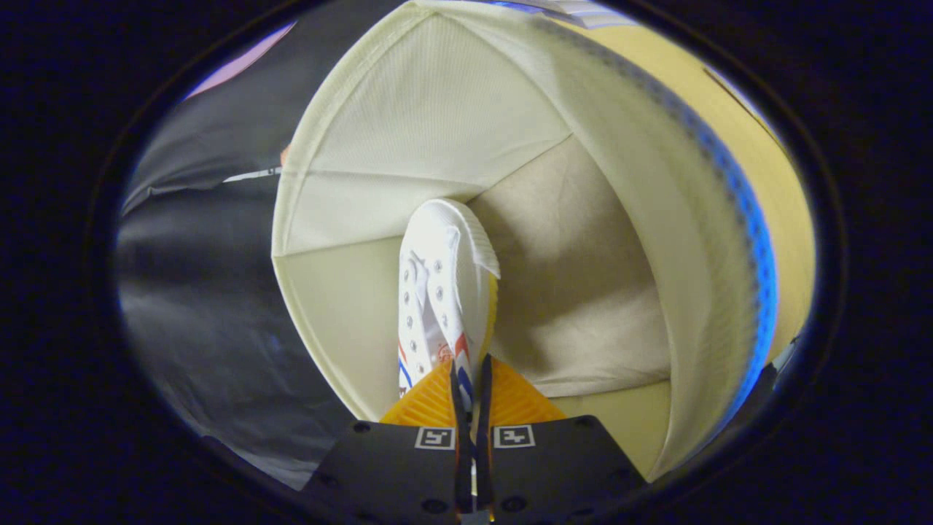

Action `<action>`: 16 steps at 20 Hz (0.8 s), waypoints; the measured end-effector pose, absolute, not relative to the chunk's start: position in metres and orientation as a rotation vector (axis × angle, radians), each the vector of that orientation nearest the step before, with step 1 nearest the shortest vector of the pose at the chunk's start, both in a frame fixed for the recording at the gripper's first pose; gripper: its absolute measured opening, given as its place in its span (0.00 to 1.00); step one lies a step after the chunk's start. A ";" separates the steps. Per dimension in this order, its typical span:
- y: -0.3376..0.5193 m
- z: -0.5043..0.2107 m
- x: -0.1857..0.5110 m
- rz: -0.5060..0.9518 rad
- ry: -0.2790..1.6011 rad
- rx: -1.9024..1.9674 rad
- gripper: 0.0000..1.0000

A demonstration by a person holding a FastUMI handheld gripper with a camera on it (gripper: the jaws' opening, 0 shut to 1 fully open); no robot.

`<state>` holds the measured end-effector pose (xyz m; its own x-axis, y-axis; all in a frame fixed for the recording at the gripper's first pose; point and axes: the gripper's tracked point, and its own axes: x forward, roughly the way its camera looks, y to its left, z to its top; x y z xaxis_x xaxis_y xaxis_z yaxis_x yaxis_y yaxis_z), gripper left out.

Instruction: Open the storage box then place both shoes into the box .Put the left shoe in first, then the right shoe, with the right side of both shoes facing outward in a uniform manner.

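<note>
Gripper (472,383) pinched nearly closed, I'm holding a white shoe (444,284) by the thin edge of its heel collar, both fingers pressing on it. It hangs toe-first inside the open cream storage box (619,219), toe near the far fabric wall, sole to the right. My worry: the hold is slim, so the shoe could slip or twist on release and end up facing the wrong way.

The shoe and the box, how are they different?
The shoe is white with lace holes and red and blue stripes; the storage box is plain cream fabric. The shoe is small and sits inside; the box is big and wraps around it. The gripper pinches the shoe, not the box. Both are pale.
</note>
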<state>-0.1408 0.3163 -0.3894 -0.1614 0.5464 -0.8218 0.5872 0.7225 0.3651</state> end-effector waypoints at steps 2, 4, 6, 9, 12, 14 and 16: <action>0.314 -0.392 -0.145 -0.052 1.810 0.823 0.05; 0.314 -0.399 -0.152 -0.072 1.841 0.775 0.06; 0.306 -0.405 -0.157 -0.086 1.857 0.733 0.06; 0.303 -0.405 -0.157 -0.088 1.858 0.721 0.09; 0.308 -0.400 -0.154 -0.060 1.853 0.753 0.20; 0.315 -0.389 -0.150 -0.024 1.861 0.807 0.40; 0.313 -0.387 -0.151 -0.005 1.865 0.818 0.46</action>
<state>-0.1507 0.3126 -0.3872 -0.2149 0.5306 -0.8199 0.5354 0.7661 0.3555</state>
